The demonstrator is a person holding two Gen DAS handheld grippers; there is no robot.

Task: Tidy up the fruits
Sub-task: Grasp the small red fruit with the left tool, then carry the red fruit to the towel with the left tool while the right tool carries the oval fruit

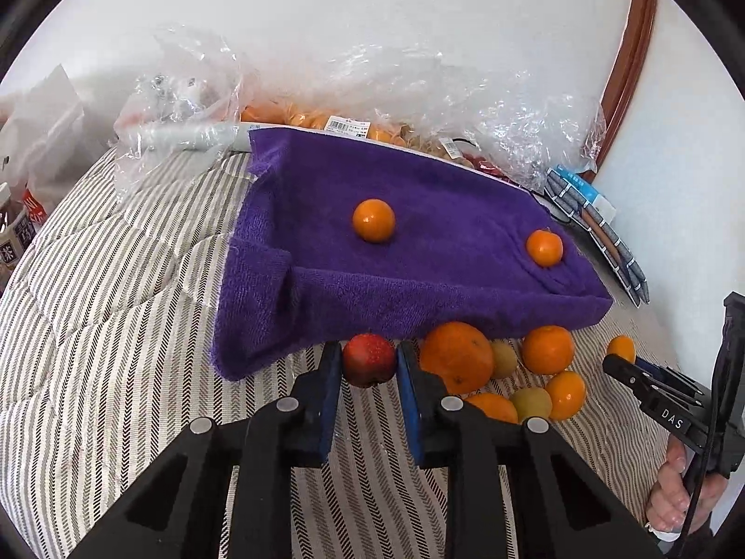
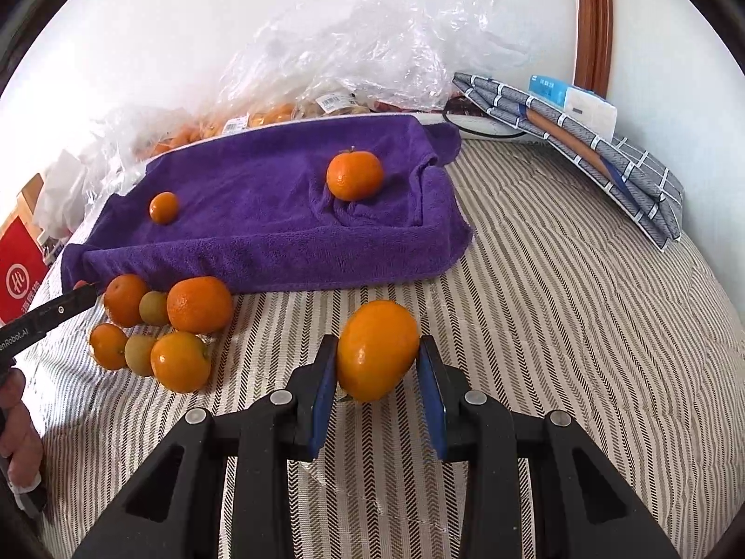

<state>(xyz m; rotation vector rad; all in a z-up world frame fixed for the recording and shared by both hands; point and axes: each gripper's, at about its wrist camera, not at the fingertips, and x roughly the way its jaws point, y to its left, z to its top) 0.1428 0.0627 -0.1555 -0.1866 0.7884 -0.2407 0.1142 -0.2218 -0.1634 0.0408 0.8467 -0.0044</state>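
My left gripper [image 1: 369,363] is shut on a small red apple [image 1: 369,359] just in front of the purple towel-lined tray [image 1: 419,289]. My right gripper [image 2: 378,358] is shut on an orange mandarin [image 2: 376,349] above the striped cover, right of the fruit pile. Two mandarins lie on the tray, a left one [image 1: 373,220] and a right one [image 1: 544,247]; they also show in the right wrist view [image 2: 163,207] [image 2: 354,174]. A pile of oranges and greenish fruits [image 1: 503,368] [image 2: 158,326] lies in front of the tray.
Clear plastic bags [image 1: 419,93] with packed fruit lie behind the tray against the white wall. A folded checked cloth [image 2: 596,149] lies at the right. A red carton [image 2: 18,270] and white bags stand at the left. The striped quilted cover [image 2: 582,326] spreads all around.
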